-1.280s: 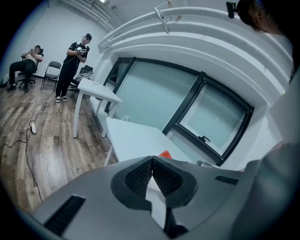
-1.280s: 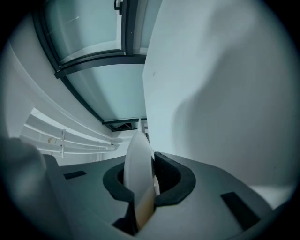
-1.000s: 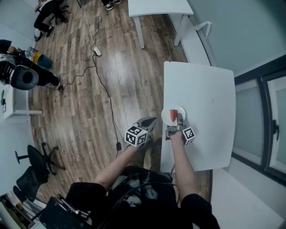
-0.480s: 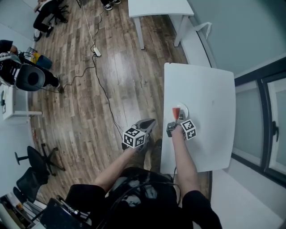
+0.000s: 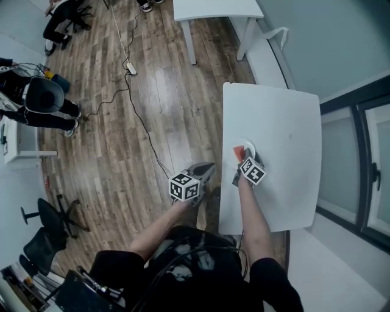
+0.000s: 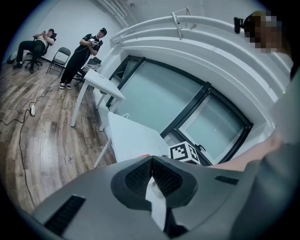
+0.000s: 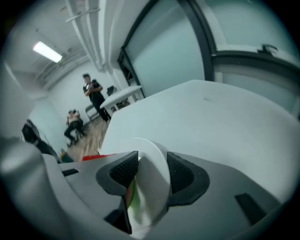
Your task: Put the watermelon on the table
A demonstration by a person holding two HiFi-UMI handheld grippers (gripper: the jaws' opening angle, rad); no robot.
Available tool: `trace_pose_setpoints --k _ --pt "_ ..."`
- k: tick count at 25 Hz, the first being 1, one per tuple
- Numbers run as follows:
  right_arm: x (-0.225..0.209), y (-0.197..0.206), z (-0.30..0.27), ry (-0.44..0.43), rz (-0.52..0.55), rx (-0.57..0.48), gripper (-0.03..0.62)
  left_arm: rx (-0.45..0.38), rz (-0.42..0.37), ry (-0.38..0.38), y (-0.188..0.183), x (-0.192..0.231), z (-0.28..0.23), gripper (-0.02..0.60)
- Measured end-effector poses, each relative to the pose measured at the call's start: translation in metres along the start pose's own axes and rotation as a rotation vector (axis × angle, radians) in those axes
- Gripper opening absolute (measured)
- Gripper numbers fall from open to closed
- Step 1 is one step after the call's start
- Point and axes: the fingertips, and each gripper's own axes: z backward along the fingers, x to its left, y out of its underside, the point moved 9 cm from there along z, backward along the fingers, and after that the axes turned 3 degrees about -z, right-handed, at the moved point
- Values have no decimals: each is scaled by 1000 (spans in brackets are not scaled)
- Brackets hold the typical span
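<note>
A red watermelon slice point(image 5: 237, 152) rests against a small white plate point(image 5: 248, 148) that stands tipped on its edge on the white table point(image 5: 280, 122), near the table's left side. My right gripper point(image 5: 244, 158) is at the plate, its jaws opening. In the right gripper view the plate point(image 7: 152, 180) stands between the pads without being pressed, with the slice's red and green point(image 7: 132, 194) at its left. My left gripper point(image 5: 209, 166) hangs over the floor left of the table, shut and empty point(image 6: 151, 161).
A second white table point(image 5: 213, 9) stands at the far end. A cable with a power strip point(image 5: 131, 70) runs across the wooden floor. People point(image 5: 42, 100) and office chairs point(image 5: 52, 219) are at the far left. Windows point(image 5: 359, 164) line the right side.
The right gripper has rolled over sharply with the plate, tipping it from flat onto its edge. The slice has slid to the plate's left side. The left gripper has barely moved.
</note>
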Motion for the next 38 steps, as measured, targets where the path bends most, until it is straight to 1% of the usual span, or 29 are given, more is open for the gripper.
trace_pose_setpoints --k 2,3,4,7,10,12,14,15,18,21,23,26,28,30,32,34,36,38 --pt "2 2 -2 29 208 32 173 -1 7 4 0 -1 0 5" --pt "2 5 -3 32 283 38 173 -2 8 7 0 -2 0 5" --pt "2 6 -3 30 331 35 173 -4 7 10 0 -2 0 5" --pt "6 2 10 -6 420 -6 172 -6 -5 13 -2 -2 -1 5" --pt "17 1 37 -106 463 -31 169 -8 -5 2 -4 -2 0 5" --pt "24 0 64 -143 489 -63 81 2 -10 -21 -6 -5 -1 5" --pt "28 0 93 -168 498 -106 26 21 -50 -46 -7 -12 -2 5" --pt "29 0 108 -180 499 -124 11 30 -76 -51 -6 -17 -3 5" --pt "26 7 147 -214 491 -162 11 50 -124 -27 -2 -34 -4 5" --pt "15 18 181 -236 441 -178 11 76 -171 0 6 -57 -2 5" --pt "7 30 198 -261 403 -172 11 75 -197 4 12 -73 4 5" --pt "-4 55 218 -304 367 -139 11 40 -199 -22 22 -93 19 5" --pt "-9 68 232 -331 352 -134 11 11 -221 -42 26 -107 32 5" --pt "-16 75 249 -349 345 -146 11 0 -278 -54 29 -123 45 5" --pt "-23 80 263 -362 355 -158 11 15 -350 -73 37 -137 57 5" --pt "-30 85 270 -376 370 -159 11 33 -390 -99 50 -145 68 5" --pt "-36 90 275 -389 379 -154 11 39 -383 -118 64 -152 78 5" --pt "-38 93 279 -399 389 -155 11 43 -372 -119 75 -155 85 6"
